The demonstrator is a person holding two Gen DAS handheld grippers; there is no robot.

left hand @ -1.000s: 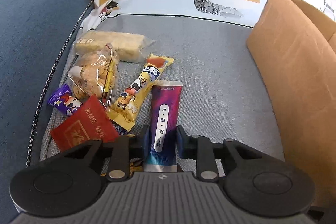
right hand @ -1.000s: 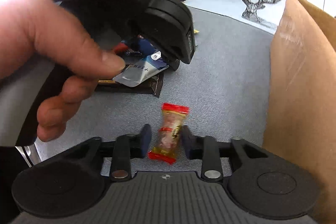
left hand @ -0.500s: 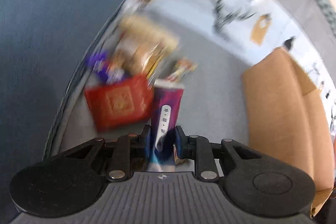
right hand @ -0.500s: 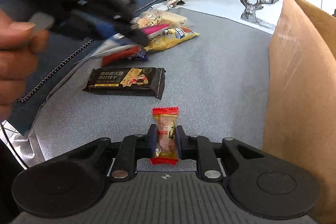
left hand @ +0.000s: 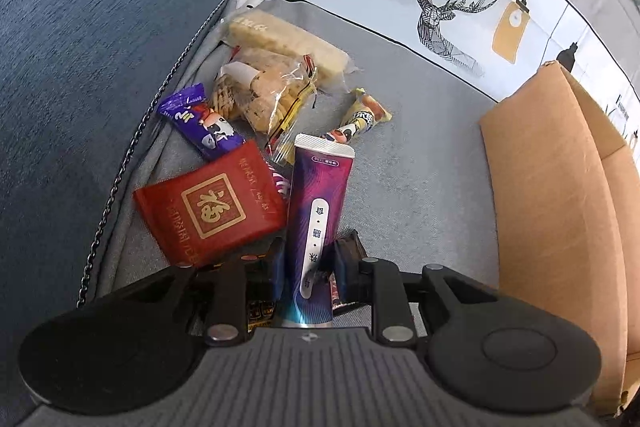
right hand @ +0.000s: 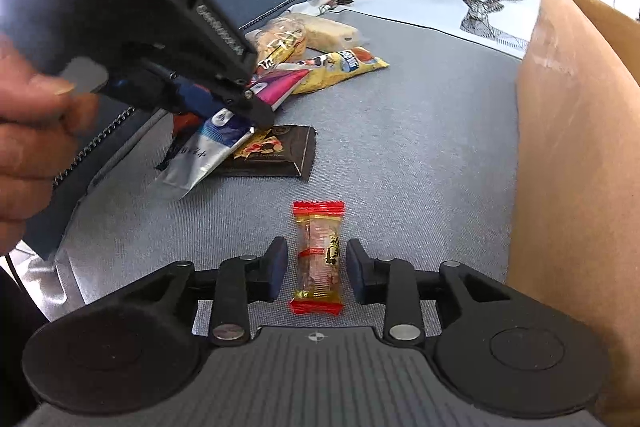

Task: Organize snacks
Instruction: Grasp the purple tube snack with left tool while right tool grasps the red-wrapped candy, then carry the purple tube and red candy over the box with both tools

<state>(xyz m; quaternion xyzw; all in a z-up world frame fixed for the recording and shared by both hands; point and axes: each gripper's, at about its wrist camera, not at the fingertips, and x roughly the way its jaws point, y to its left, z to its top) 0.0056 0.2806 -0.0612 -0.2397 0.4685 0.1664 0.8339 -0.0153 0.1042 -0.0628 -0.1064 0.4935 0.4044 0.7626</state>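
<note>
My left gripper (left hand: 308, 263) is shut on a long purple packet (left hand: 318, 195), which sticks out ahead of the fingers above the snack pile. From the right wrist view the same packet's silvery tail (right hand: 208, 151) hangs under that gripper, with a hand (right hand: 28, 131) behind it. A small clear candy with red ends (right hand: 318, 259) lies on the grey cushion (right hand: 420, 155) between the pads of my right gripper (right hand: 316, 267). Its jaws are opening and stand apart from the wrapper on both sides.
A red packet (left hand: 208, 211), a purple candy (left hand: 200, 125), a clear bag of biscuits (left hand: 264, 95), a pale bar (left hand: 288, 43) and a yellow packet (left hand: 360, 117) lie at the left. A black packet (right hand: 276, 155) lies mid-cushion. A cardboard box (right hand: 580, 147) stands on the right.
The left gripper rolled and shifted with the purple packet in its grip. The right jaws closed on the red-ended candy, straightening it, then parted again and left it lying between them.
</note>
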